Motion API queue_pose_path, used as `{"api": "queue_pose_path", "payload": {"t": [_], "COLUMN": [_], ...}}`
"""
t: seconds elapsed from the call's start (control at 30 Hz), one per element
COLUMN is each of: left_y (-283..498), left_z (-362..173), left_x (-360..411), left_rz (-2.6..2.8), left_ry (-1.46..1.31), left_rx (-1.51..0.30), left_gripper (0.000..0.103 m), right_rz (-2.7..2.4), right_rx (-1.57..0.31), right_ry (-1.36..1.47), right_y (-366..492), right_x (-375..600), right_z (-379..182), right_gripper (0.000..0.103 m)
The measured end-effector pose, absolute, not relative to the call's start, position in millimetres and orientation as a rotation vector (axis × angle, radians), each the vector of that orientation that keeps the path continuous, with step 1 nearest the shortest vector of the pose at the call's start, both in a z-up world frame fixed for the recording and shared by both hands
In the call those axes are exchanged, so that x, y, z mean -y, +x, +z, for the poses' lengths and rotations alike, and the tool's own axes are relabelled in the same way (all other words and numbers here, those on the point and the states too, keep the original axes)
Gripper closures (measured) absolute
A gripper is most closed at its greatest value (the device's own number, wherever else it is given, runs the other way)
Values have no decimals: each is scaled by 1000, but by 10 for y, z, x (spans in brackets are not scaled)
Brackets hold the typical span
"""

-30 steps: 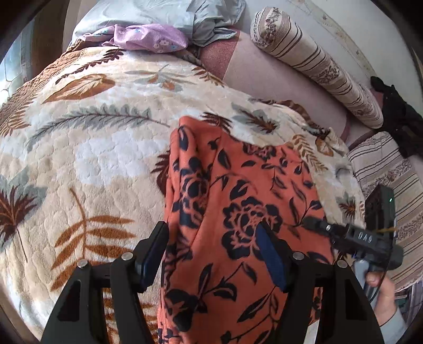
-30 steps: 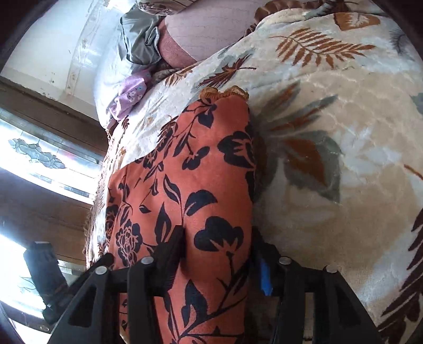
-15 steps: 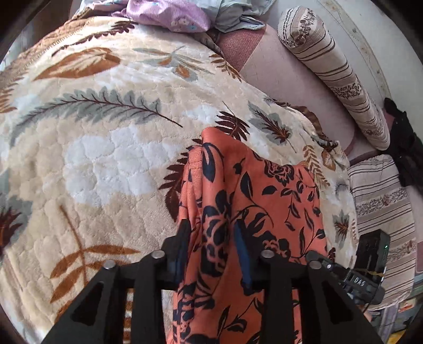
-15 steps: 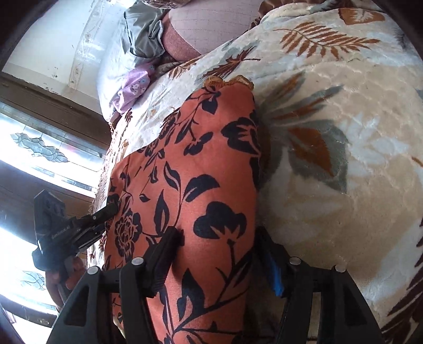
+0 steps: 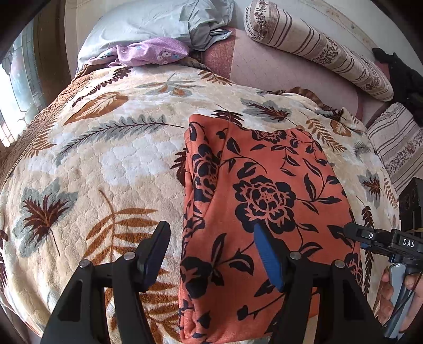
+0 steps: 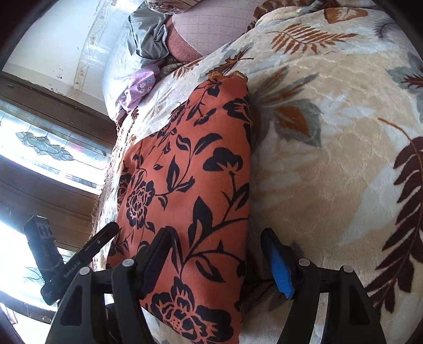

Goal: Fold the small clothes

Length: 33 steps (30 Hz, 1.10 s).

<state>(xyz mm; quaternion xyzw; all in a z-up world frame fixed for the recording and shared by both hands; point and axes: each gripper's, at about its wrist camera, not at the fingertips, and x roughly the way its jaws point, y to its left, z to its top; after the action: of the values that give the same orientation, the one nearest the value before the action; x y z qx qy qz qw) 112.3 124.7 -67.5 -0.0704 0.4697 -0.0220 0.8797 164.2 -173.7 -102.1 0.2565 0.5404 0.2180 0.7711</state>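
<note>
I have both tools spread wide over the orange floral garment (image 5: 264, 201), which lies folded into a long strip on the leaf-print blanket (image 5: 105, 164) that covers the bed. My left gripper (image 5: 211, 254) hangs above the near end of the strip with its jaws apart and nothing between them; the garment's left long edge runs up through the gap, so one finger is over the blanket and the blue-padded one is over the cloth. I judge that stance suits letting the fold settle, or taking that edge again. My right gripper (image 6: 219, 262) is likewise agape, straddling the opposite long edge of the garment (image 6: 190, 185) from the other side, its blue pad above bare blanket (image 6: 330, 172) and its dark finger above the print. Neither tool pinches any fabric

The strip looks doubled lengthwise, thick along the left edge where layers stack, so I take the first fold as done and a crosswise fold as the likely remainder. The soft plush beneath may drag the cloth. At the head edge of the bed, well apart from my work, sit a lilac cloth (image 5: 150, 51), a grey pillow (image 5: 158, 21) and a striped bolster (image 5: 317, 45)
</note>
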Motion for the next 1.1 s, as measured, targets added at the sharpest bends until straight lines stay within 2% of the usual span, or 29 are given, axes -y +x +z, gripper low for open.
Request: {"api": "queue_pose_path", "payload": {"t": [0.1,0.3,0.4,0.43,0.5,0.53,0.57,0.6,0.63,0.7,0.77,0.93,1.1], "left_y": [1117,1214,1349,1366,1350,1348,1348,1353,1353,1345,1314,1337,1538], "left_z": [-683,-777,-1032,-1116,-1151,-1142,-1140,-1153,-1162,-1130,-1034,-695,-371], "left_x": [-1242,-1330,-1405,-1437,-1467,-1453,-1439,-1428,-1429,-1401,-1362,-1130,-627], "left_rz": [-49,-87,-101,-116,-132,-137,-150,-188,-192,-201,-192,-215,-305], "left_ry": [-152,-238,-322,-363,-397,-391,-391,-414,-436,-433,-418,-377,-358], "left_rx": [-979,-1009,-1104,-1114,-1096,-1096,-1093,-1093,-1095,-1082,-1051,-962,-873], "left_gripper": [37,37,36,31,29,31,40,49,53,61,73,77,77], "right_rz": [474,488,493,494,505,513,506,499,498,500,509,514,473], "right_rx": [-1166,-1165,-1190,-1212,-1207,-1204,-1208,-1212,-1211,-1205,-1185,-1090,-977], "right_ry": [552,569,572,569,527,486,441,410,388,358,316,209,212], "right_y": [1634,1757,1867,1905,1942,1947,1949,1953,1958,1955,1927,1879,1902], "right_x": [1725,1675,1584,1539,1431,1358,1295,1257,1240,1246,1238,1263,1783], "right_z": [-1000,-1007,-1098,-1147,-1149,-1125,-1111,-1104,-1091,-1041,-938,-543,-86], "right_gripper": [21,21,21,21,24,28,40,44,47,60,63,65,65]}}
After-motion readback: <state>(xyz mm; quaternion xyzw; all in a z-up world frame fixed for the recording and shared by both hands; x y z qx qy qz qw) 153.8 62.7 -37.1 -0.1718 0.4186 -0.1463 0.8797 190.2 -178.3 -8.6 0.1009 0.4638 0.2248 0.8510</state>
